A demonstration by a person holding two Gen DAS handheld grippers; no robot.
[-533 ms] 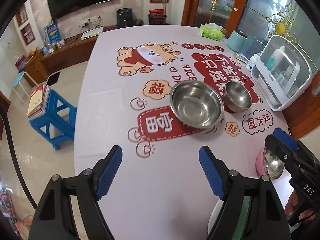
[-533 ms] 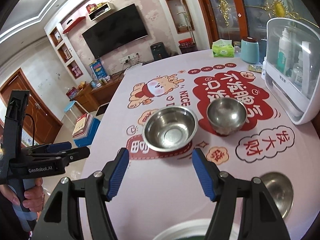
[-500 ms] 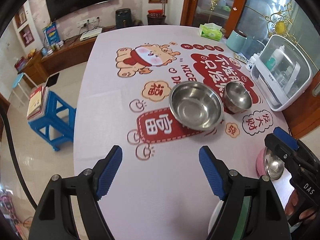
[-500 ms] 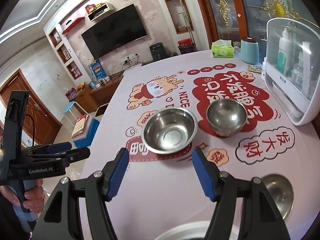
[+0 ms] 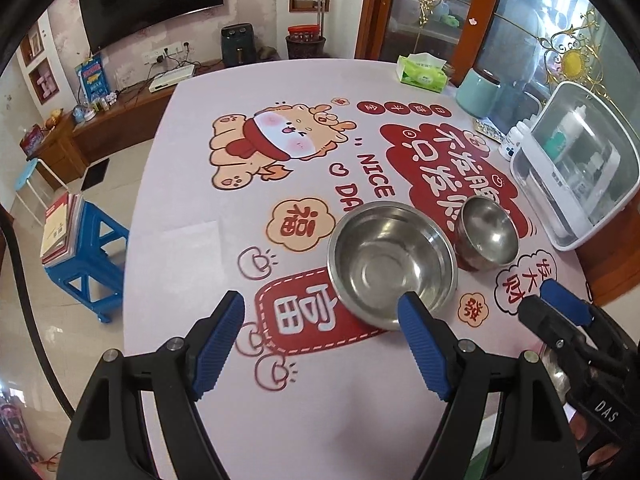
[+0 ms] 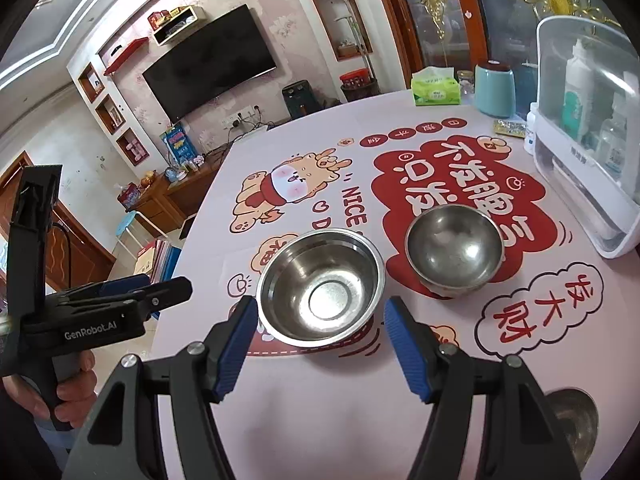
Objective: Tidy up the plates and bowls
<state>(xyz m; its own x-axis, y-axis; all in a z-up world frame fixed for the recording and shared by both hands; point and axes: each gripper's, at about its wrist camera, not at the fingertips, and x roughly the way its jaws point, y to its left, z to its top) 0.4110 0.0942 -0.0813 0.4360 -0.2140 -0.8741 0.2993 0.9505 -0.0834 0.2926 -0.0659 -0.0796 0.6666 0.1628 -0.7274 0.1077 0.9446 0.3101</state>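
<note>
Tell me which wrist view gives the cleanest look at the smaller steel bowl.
Right wrist view. The smaller steel bowl sits in open view there, whole rim and base unobstructed. In the left wrist view the smaller steel bowl is farther off to the right and looks smaller, with the larger steel bowl crowding its near edge.

Large bowl [image 6: 320, 284] sits left of small bowl [image 6: 454, 250] on table [image 6: 320, 392].
</note>
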